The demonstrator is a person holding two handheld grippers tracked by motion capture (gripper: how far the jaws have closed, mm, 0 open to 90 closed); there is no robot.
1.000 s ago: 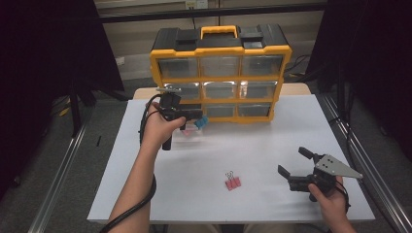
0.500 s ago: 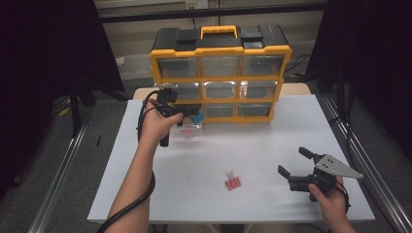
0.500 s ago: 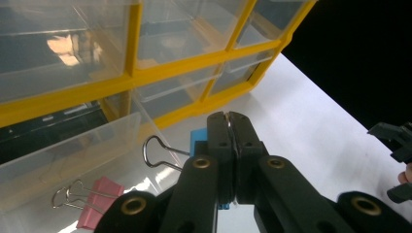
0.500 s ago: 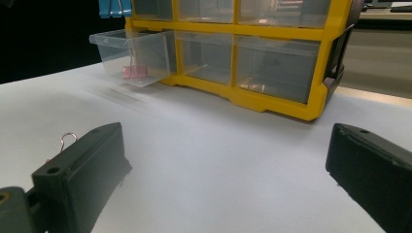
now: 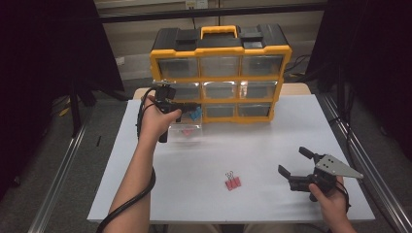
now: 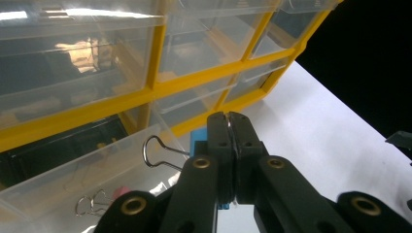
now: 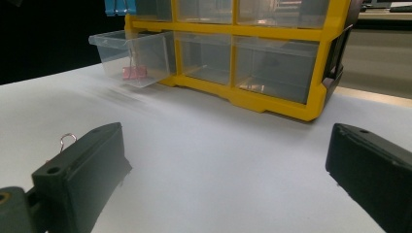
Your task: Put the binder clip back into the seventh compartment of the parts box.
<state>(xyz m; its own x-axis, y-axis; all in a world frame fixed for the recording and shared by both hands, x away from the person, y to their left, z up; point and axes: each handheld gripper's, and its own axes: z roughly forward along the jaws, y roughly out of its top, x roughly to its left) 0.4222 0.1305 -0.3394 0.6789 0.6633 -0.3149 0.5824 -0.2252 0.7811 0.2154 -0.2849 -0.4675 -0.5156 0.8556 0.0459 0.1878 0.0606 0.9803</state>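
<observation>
My left gripper is shut on a blue binder clip and holds it above a clear drawer pulled out of the yellow organizer's bottom row. In the left gripper view the jaws pinch the blue clip, whose wire handle sticks out to the left. A pink clip lies in the drawer. Another pink binder clip rests on the white table, left of my right gripper. That gripper is open with nothing between its jaws.
The organizer has several clear drawers behind yellow bars and a black top with a handle. The white tabletop spreads between the organizer and the near edge. Dark curtains and metal rails border both sides.
The left gripper with the blue clip has shifted slightly up and toward the organizer, above the open drawer. The right gripper has not moved.
</observation>
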